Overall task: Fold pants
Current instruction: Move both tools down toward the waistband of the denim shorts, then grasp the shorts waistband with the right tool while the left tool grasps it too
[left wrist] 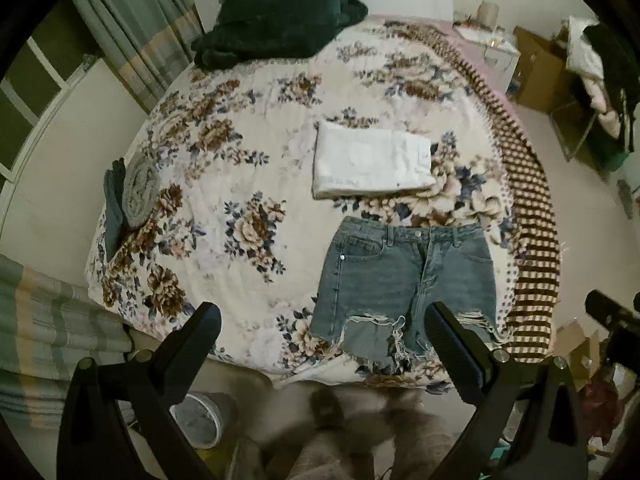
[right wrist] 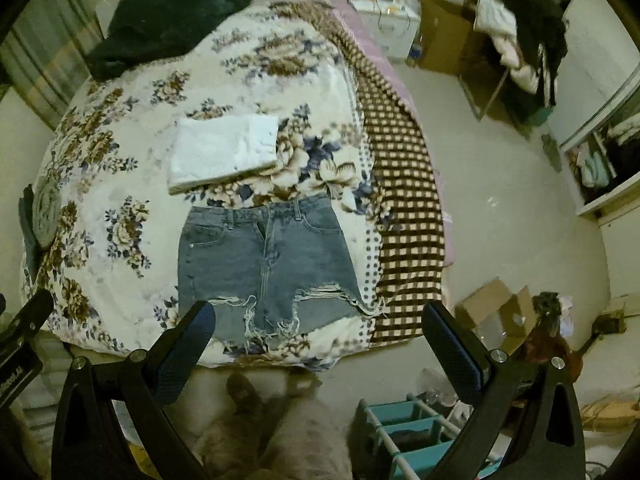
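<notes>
Overhead, the left gripper (left wrist: 322, 334) hangs with its jaws spread wide and empty above the foot of the bed; the right gripper (right wrist: 318, 330) is equally wide and holds nothing. Beneath them the denim shorts (left wrist: 404, 276) lie flat and unfolded on the floral bedspread (left wrist: 224, 168), frayed hems toward the bed's near edge. Just beyond the waistband sits a folded white garment (left wrist: 372, 164). A dark green blanket (left wrist: 276, 22) is heaped at the far end.

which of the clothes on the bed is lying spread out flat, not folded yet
The denim shorts, nearest both open grippers, lie flat with the frayed hems toward you. The white garment beyond them is folded.
</notes>
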`<action>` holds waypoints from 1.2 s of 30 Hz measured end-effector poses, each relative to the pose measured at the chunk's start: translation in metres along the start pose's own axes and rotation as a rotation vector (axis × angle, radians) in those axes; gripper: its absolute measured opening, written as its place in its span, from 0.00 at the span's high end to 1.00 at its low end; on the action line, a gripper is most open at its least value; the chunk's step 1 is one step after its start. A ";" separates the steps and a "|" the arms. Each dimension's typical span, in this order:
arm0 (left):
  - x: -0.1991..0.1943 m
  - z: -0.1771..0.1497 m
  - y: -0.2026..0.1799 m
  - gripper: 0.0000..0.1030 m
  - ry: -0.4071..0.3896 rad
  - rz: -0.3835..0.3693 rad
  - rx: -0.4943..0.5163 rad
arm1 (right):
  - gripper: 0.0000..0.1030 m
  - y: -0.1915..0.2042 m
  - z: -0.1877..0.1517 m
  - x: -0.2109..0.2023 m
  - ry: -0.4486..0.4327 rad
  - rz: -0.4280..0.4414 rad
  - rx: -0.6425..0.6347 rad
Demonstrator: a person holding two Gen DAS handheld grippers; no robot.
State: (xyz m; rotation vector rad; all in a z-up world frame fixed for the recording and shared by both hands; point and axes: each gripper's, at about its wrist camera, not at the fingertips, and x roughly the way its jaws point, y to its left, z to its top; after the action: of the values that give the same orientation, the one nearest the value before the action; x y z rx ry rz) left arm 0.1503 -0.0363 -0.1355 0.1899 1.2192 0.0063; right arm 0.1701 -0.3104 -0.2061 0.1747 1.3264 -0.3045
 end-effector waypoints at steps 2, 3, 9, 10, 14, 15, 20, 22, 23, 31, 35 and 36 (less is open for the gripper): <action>0.021 0.003 -0.020 0.00 0.020 0.025 -0.018 | 0.00 -0.012 0.017 0.032 0.030 0.006 -0.017; 0.032 0.005 -0.030 0.00 0.032 0.033 -0.032 | 0.00 -0.016 0.025 0.046 0.040 0.014 -0.027; 0.110 0.007 -0.091 0.00 0.092 0.183 -0.144 | 0.00 -0.048 0.089 0.163 0.130 0.104 -0.147; 0.126 0.004 -0.101 0.00 0.116 0.189 -0.177 | 0.00 -0.052 0.098 0.185 0.152 0.118 -0.160; 0.185 -0.017 -0.137 0.00 0.201 0.186 -0.292 | 0.00 -0.069 0.120 0.262 0.221 0.153 -0.247; 0.199 -0.024 -0.148 0.00 0.225 0.181 -0.311 | 0.00 -0.073 0.126 0.284 0.234 0.164 -0.276; 0.258 -0.062 -0.205 0.00 0.302 0.146 -0.382 | 0.00 -0.080 0.134 0.360 0.330 0.235 -0.330; 0.275 -0.076 -0.233 0.00 0.301 0.117 -0.392 | 0.00 -0.078 0.138 0.390 0.374 0.274 -0.335; 0.282 -0.080 -0.245 0.00 0.303 0.114 -0.388 | 0.00 -0.076 0.139 0.405 0.396 0.284 -0.340; 0.321 -0.094 -0.322 0.00 0.286 0.100 -0.379 | 0.06 -0.033 0.139 0.486 0.517 0.318 -0.446; 0.338 -0.101 -0.332 0.00 0.320 0.113 -0.399 | 0.06 -0.014 0.139 0.508 0.543 0.309 -0.469; 0.342 -0.101 -0.331 0.01 0.335 0.107 -0.412 | 0.06 -0.010 0.139 0.514 0.549 0.308 -0.469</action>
State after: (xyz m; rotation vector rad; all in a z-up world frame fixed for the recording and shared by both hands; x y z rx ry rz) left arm 0.1419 -0.3116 -0.5367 -0.1121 1.5102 0.3928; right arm 0.4034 -0.4217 -0.6717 0.0634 1.8446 0.3441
